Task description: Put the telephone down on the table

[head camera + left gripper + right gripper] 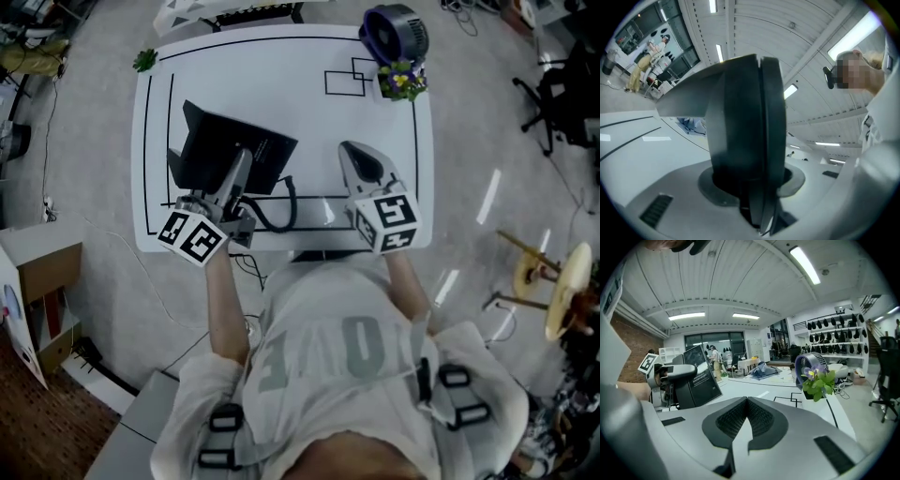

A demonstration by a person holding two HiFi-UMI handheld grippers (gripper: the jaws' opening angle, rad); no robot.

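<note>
So the main worry: the left claw (751, 187) has the flat black plastic telephone (745, 122) pinched by one thin edge, jaws roughly half apart and clamped on it, and the rest of the slab sticks out well past the grip. If the jaws let go while it's tilted like that, I'd guess it flops over flat with a smack instead of settling. Second thing, the thick black cord (277, 216) loops off its near side towards the table edge, so it could snag on the claw or tug the phone sideways as it goes down. The right claw (747, 401) is no help here: its jaws are pressed together on nothing, hovering over the middle of the white table with black lines (375, 122).

The phone itself is over the left part of the table, leaning up on edge. I can't tell whether its bottom edge is touching the surface yet. It looks like a dark matte angular panel with some small white print on one face, thick at the edge where it's gripped. The dark blue round fan (394, 33) and the small pot of purple and yellow flowers (403, 80) are well away at the far corner, so no risk there
</note>
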